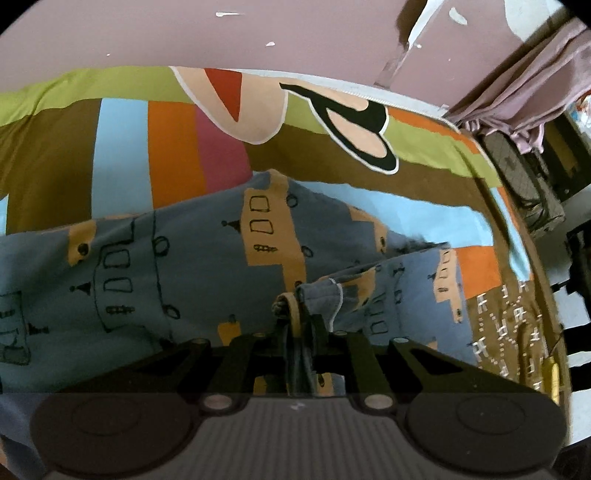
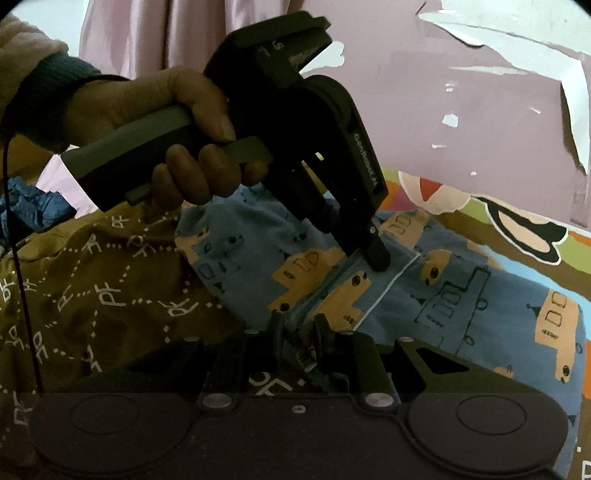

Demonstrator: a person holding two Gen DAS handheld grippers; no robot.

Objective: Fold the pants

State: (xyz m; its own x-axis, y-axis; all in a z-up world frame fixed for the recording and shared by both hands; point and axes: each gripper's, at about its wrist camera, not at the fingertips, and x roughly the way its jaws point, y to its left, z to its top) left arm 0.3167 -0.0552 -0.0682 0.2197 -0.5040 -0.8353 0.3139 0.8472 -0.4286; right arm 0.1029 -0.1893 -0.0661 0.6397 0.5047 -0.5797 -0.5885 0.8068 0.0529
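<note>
Fabric sits bunched between the fingers of both tools, which is the whole reason the cloth holds the shape it does. In the left wrist view, the left gripper is clamped on a gathered edge of the pants, a blue garment printed with tan buildings, and the pinched cloth stands up in a ridge between the fingers while the rest slopes away over the bed. In the right wrist view, the right gripper is likewise closed on a fold of the same blue print, close to where a white-stitched seam runs across it. Just beyond, the other tool, held in the person's left hand, presses its tip down into the pants, so the two grips lie near each other along one edge; I judge this pairing is meant to carry that edge as a straight line rather than let it sag. A brown printed cloth lies beside the pants on the near side. Farther off, the striped bedspread shows bare past the garment, leaving room for a fold to land, and the pink wall closes the scene behind.
</note>
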